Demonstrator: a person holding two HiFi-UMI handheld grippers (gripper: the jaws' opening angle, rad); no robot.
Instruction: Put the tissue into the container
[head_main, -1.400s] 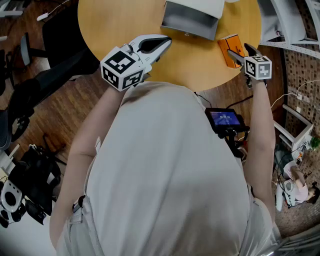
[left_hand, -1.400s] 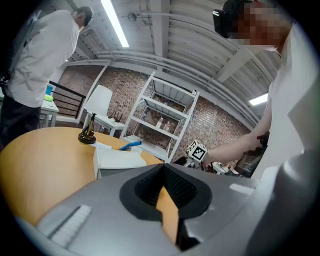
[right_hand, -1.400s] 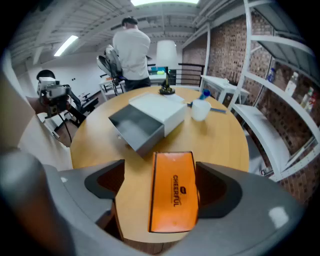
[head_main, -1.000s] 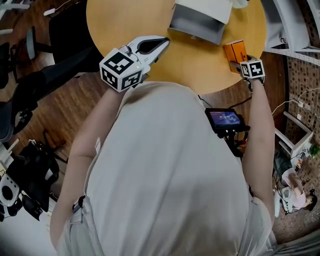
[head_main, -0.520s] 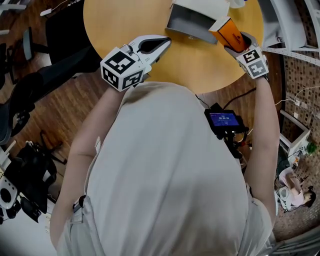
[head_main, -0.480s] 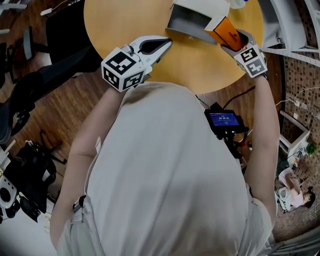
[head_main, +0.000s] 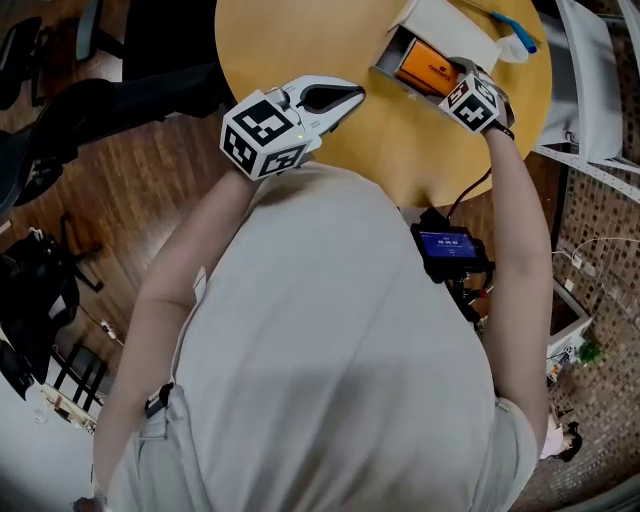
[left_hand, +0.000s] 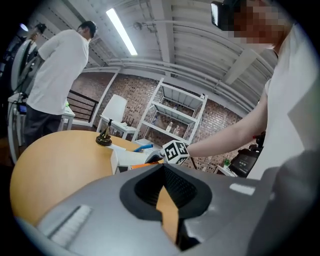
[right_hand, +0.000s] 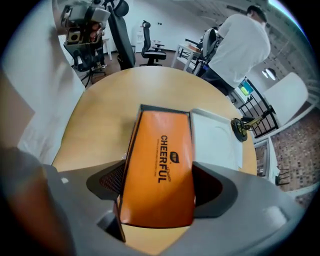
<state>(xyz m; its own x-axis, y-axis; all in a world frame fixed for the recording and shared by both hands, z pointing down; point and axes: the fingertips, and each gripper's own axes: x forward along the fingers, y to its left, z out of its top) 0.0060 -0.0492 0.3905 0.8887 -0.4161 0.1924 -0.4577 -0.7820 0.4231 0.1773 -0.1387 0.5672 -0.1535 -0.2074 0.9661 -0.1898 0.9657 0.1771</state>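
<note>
My right gripper (head_main: 453, 86) has the orange tissue pack (head_main: 428, 66) nosed into the white container (head_main: 441, 24) at upper right, jaws opening with the pack between them, so I reckon only the let-go remains, while my left gripper (head_main: 346, 97) idles, jaws together and empty.

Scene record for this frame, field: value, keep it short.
table: round, wooden
container: white, open, on the table's far side
tissue pack: orange, in the container's opening
right gripper: fingers opening, tissue pack between them
left gripper: fingers together, nothing held, above the table's near edge
</note>
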